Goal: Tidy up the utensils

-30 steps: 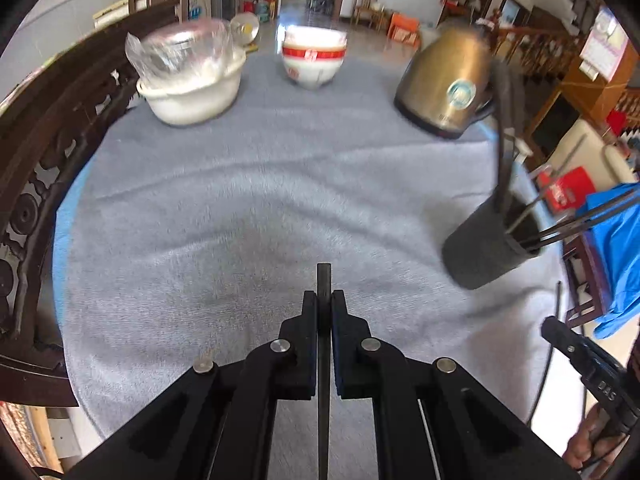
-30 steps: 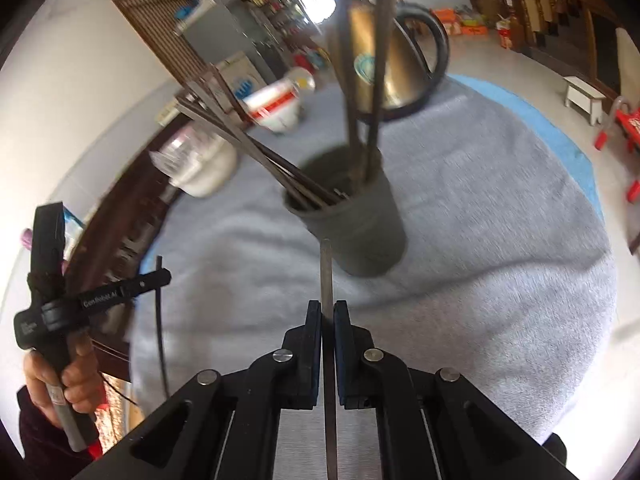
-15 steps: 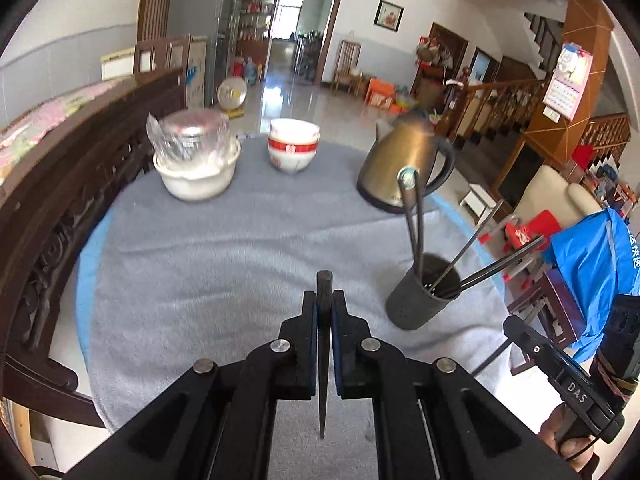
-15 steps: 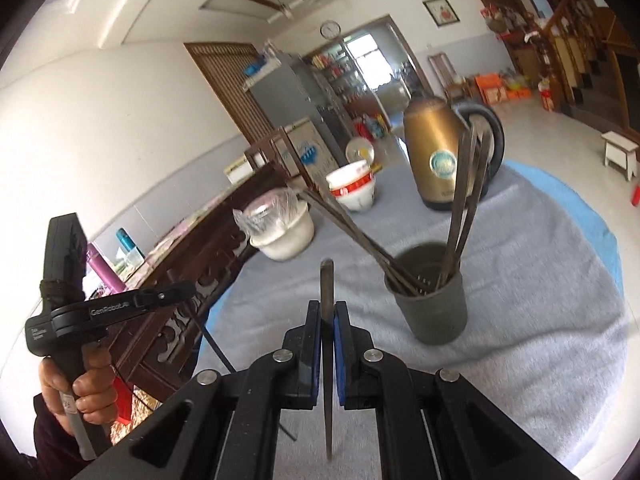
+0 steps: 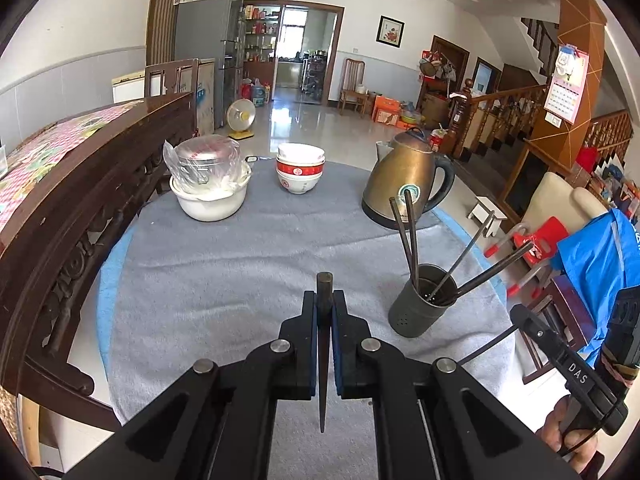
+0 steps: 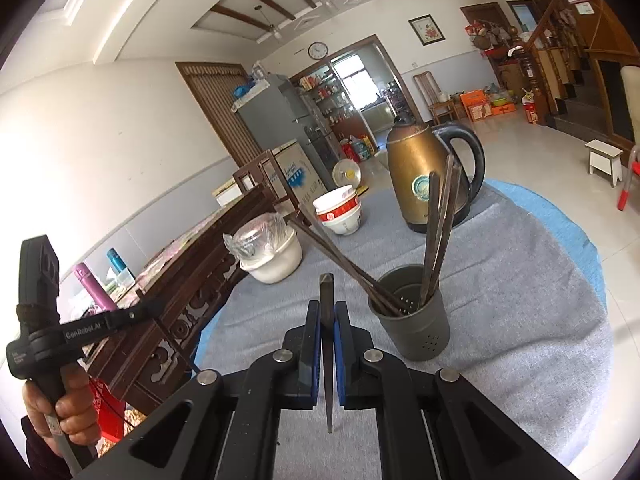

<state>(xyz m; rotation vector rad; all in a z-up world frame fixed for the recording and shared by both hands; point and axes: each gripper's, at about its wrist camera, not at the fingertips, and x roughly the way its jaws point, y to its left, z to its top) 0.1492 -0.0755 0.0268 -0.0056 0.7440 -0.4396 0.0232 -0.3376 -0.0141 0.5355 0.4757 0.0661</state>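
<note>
A dark metal holder cup (image 5: 424,304) (image 6: 416,322) stands on the grey cloth with several dark chopsticks (image 5: 410,236) (image 6: 438,236) leaning out of it. My left gripper (image 5: 324,300) is shut on one dark chopstick (image 5: 323,360), held above the cloth to the left of the cup. My right gripper (image 6: 327,308) is shut on another dark chopstick (image 6: 327,352), just left of the cup and above the table. Each gripper appears in the other's view: the right one (image 5: 520,316) at the right edge, the left one (image 6: 152,308) at the left, a thin chopstick hanging from each.
A round table under a grey cloth (image 5: 240,272) carries a brass kettle (image 5: 404,178), stacked red-and-white bowls (image 5: 300,168) and a white bowl with a wrapped pot (image 5: 210,188). A dark carved wooden bench back (image 5: 80,200) runs along the left. Hands (image 6: 68,404) grip both handles.
Both grippers have risen and tipped upward with their chopsticks, so the table looks smaller and the room shows. The holder cup now stands farther away in both views.
</note>
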